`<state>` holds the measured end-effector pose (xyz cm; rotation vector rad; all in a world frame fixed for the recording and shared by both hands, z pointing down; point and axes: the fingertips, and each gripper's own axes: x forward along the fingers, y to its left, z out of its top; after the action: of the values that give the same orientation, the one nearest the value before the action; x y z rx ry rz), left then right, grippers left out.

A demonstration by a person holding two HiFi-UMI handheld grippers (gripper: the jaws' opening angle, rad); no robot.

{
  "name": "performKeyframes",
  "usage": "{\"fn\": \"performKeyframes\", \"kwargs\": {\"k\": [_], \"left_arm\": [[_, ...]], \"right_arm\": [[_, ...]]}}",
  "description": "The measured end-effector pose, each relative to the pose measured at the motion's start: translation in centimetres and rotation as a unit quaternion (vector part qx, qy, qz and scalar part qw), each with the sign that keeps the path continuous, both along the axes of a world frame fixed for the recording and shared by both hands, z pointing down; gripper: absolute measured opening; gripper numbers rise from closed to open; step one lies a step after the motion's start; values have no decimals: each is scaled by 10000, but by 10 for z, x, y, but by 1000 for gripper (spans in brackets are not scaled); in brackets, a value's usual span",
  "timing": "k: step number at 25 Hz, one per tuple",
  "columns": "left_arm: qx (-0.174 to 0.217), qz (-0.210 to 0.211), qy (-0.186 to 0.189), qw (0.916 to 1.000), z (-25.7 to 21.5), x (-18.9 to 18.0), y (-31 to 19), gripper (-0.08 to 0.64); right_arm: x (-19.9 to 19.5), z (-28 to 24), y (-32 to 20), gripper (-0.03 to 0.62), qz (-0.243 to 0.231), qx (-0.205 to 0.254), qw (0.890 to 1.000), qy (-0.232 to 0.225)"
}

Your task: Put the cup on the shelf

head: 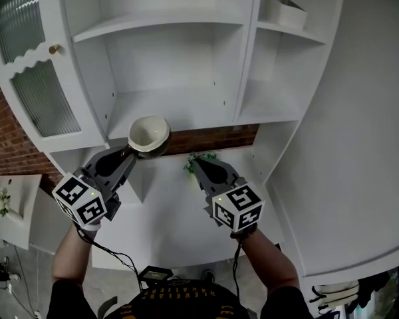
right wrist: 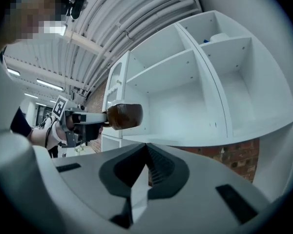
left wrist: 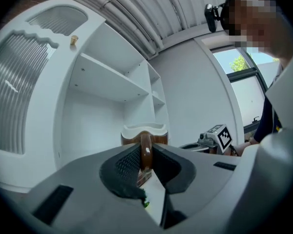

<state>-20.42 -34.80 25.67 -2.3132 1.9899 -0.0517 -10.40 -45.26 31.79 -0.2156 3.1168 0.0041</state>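
The cup is brown outside and cream inside. It hangs upright in front of the white cabinet's lower shelf. My left gripper is shut on the cup's handle, with the cup just beyond the jaws in the left gripper view. In the right gripper view the cup shows at the left, level with the shelf's edge. My right gripper is to the right of the cup, apart from it, its jaws shut with nothing between them.
The cabinet has a ribbed-glass door at the left, standing open. A white container with a blue item sits on the upper right shelf. A small green plant lies behind the right gripper. Red brick shows below the shelf.
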Motion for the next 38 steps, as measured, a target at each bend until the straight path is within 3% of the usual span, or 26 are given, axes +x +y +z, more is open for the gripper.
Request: {"fn": "performKeyframes", "kwargs": {"k": [6,22,31,38], "left_arm": [[65,-187,242,9995,-10,-22,-28,49],[-590,-672,484,9948,0,-81,-118,49],[-913,-942,411,9905,12,-97,-139,49],[-1497,-1107,429,9816,21,-98,-146,49]], "right_arm": [[-29,-15,-14,6,68,636,9978,150],[-77,-45,-28,6,-212,327,9992,-54],[-73,-37,-36,6,-204,170,9996,-103],[-66,-38,-43,6,-141,114,9997,-173]]}}
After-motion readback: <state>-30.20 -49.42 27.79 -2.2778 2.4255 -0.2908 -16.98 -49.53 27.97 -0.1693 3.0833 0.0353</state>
